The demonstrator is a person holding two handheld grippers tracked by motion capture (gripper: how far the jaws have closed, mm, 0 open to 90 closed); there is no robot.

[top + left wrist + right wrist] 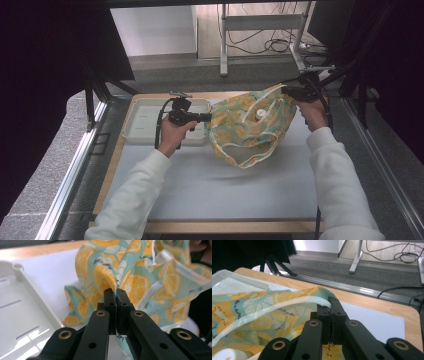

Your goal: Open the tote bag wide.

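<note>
Status: cloth (247, 127) lifted and spread. Left tongs (206, 117) clamped on one edge of cloth; right tongs (286, 90) clamped on the white-trimmed edge opposite. Cloth hung between both tongs, sagging below them, lowest fold near or touching the desk (200, 185). Tray (137, 122) beside and behind left tongs, apart from cloth. Small white item (260, 114) visible through cloth, identity unclear. Judged remaining: lowering, flattening or folding, then release.
</note>
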